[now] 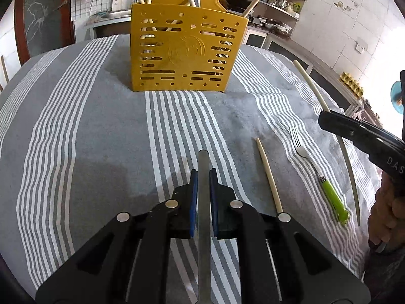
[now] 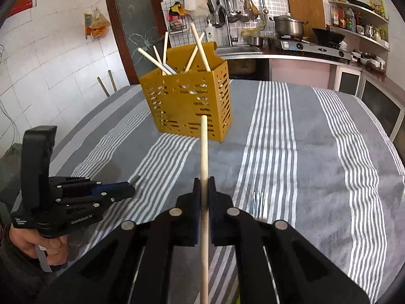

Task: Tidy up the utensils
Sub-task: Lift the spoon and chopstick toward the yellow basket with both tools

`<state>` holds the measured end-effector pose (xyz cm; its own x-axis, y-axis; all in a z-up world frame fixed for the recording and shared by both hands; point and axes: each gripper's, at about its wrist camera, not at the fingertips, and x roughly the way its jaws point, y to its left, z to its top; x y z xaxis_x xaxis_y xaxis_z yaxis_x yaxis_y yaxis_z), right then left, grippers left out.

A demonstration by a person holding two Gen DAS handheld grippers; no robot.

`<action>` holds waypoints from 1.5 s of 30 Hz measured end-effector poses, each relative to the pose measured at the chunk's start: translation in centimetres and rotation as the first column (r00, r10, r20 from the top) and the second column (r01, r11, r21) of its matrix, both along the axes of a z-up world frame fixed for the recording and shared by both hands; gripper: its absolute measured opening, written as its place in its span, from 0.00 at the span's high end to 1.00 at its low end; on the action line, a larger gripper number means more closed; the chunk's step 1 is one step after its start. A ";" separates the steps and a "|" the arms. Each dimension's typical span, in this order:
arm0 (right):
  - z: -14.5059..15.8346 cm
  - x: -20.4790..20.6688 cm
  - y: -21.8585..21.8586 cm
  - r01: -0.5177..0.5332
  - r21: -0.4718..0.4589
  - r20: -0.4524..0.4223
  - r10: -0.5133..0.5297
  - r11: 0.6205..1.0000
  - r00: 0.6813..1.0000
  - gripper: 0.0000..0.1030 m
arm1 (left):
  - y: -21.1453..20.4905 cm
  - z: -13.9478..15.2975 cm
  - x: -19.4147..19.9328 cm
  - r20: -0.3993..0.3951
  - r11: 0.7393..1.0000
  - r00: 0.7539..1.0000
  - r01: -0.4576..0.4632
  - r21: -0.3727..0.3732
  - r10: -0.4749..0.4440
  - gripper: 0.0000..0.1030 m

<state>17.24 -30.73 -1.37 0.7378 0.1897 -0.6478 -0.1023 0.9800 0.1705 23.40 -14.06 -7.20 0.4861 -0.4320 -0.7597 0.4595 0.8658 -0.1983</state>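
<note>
Both grippers are clamped: the left gripper [image 1: 203, 174] pinches a flat metal handle [image 1: 203, 202] between its blue pads, the right gripper [image 2: 204, 183] pinches a wooden chopstick [image 2: 204, 152]; beyond, on the striped cloth [image 1: 88, 139], stands the yellow utensil holder [image 1: 184, 48]

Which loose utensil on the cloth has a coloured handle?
The fork, with a bright green handle, lying between the short chopstick and the long pale chopstick. Both chopsticks are plain cream with no separate handle.
</note>
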 end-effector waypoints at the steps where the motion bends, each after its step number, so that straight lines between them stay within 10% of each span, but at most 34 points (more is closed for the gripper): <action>1: -0.1 0.0 0.0 -0.001 0.000 0.001 0.001 1.000 1.000 0.94 | 0.0 0.0 0.0 -0.001 1.000 1.000 0.002 0.002 -0.002 0.92; 27: -0.6 0.4 -0.6 -0.006 0.010 0.005 0.006 1.000 1.000 0.94 | 0.2 1.8 -0.2 0.014 1.000 1.000 -0.001 -0.020 0.002 0.91; 39: -0.9 0.4 -0.5 -0.017 0.022 -0.003 0.017 1.000 1.000 0.94 | -0.7 -0.3 0.4 -0.034 0.996 0.999 0.034 0.087 -0.031 0.95; 43: -0.8 0.4 -0.4 -0.021 0.017 -0.002 0.021 1.000 1.000 0.94 | -1.6 -0.6 0.6 -0.046 0.989 0.997 0.074 0.130 -0.068 0.64; 45: -0.8 0.2 -0.4 -0.020 0.018 -0.001 0.020 1.000 1.000 0.94 | -2.1 -0.8 1.0 -0.049 0.977 0.995 0.094 0.194 -0.086 0.64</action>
